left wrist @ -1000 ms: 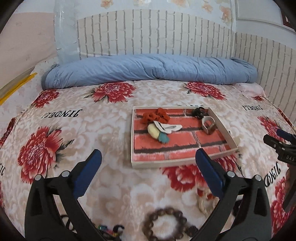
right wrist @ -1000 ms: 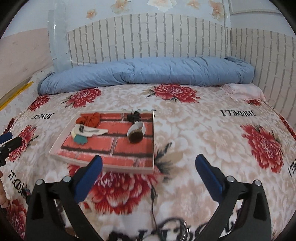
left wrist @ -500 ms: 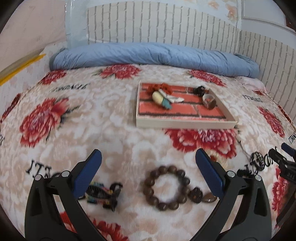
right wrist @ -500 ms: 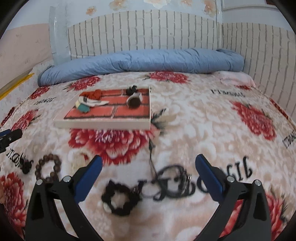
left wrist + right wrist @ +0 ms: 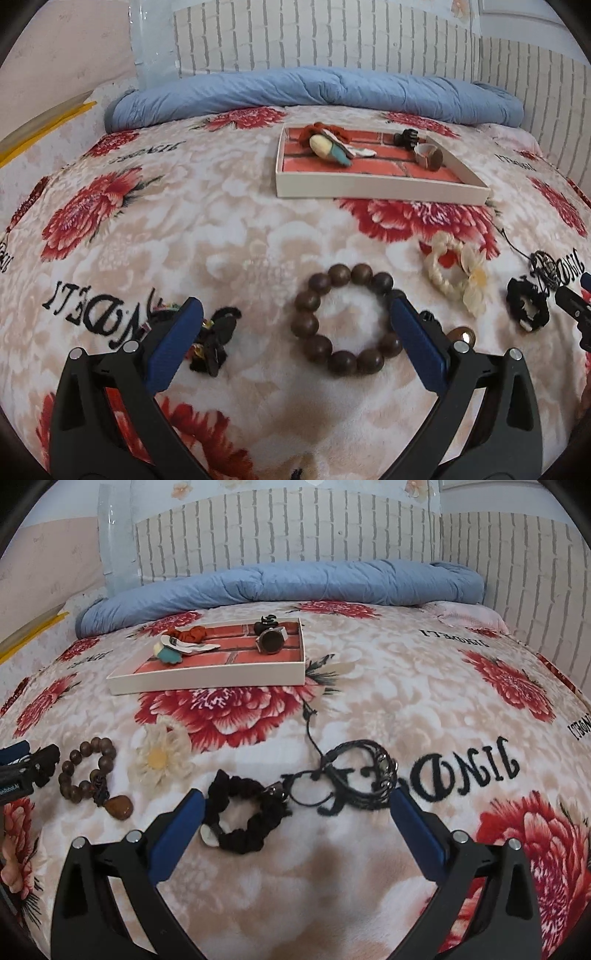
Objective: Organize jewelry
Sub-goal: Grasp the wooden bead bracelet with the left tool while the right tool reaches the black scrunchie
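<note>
Left gripper (image 5: 295, 325) fingers spread wide, holding nothing, low over the wooden bead bracelet (image 5: 345, 319) lying on the bed (image 5: 221, 229); the bracelet sits between the two fingers, right finger over its right edge. Right gripper (image 5: 297, 806) fingers also wide apart, empty, over the black scrunchie (image 5: 245, 818) and the black cord bracelet (image 5: 360, 775), scrunchie just beside the left finger. Landmark tray (image 5: 369, 186), brick-print lining: nearer than the tray lie the bead bracelet, a cream flower hair tie (image 5: 456, 271), the black scrunchie and cord bracelet, all on the bed, well apart from the tray. A black multicolour piece (image 5: 212, 343) lies left of the bead bracelet. Inside the tray: red scrunchie (image 5: 192, 633), hair clips (image 5: 181, 648), watch (image 5: 272, 640), black claw clip (image 5: 269, 620).
</note>
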Tool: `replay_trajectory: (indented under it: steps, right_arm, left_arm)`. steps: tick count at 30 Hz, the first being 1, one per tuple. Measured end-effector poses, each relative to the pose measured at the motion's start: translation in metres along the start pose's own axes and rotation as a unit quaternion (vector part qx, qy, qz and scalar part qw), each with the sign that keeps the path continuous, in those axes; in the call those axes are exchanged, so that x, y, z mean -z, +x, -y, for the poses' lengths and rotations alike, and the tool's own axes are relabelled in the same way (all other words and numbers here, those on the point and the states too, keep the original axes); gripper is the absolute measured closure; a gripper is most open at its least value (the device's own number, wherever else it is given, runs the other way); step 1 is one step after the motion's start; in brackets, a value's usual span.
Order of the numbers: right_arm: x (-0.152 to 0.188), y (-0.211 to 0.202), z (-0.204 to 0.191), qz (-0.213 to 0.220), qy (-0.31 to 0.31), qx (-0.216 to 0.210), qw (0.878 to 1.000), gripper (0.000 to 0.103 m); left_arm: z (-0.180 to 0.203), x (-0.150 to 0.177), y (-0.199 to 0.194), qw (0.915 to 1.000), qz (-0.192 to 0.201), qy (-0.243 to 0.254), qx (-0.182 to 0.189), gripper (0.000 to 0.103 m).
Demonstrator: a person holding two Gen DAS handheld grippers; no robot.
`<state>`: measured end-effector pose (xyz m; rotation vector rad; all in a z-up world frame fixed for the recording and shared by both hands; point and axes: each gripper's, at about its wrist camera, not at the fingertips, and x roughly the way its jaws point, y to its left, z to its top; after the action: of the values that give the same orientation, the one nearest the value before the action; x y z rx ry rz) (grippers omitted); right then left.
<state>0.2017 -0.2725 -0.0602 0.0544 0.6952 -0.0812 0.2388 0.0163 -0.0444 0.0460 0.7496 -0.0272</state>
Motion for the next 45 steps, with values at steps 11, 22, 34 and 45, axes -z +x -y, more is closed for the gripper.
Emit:
replay_trajectory:
  steps: [11,22,34,45]
  right_arm:
    - [0.008,0.009,-0.002,-0.016,0.001,-0.011,1.000,0.017]
    - [0.008,0.027,-0.010,-0.061,-0.015,-0.019,0.998,0.045]
    - [0.003,0.049,-0.013,-0.097,-0.003,-0.026,0.995,0.058]
    - [0.004,0.051,-0.015,-0.100,-0.006,-0.022,0.995,0.058]
  left_arm:
    - [-0.006,0.009,0.013,0.9997,-0.016,-0.015,0.005,0.005]
    - [-0.001,0.009,0.025,0.9994,-0.035,0.001,0.004,0.016]
    - [-0.004,0.006,0.050,0.9963,-0.082,-0.014,0.024,0.033]
    - [0.004,0.004,0.052,0.9969,-0.076,0.006,0.017,0.051]
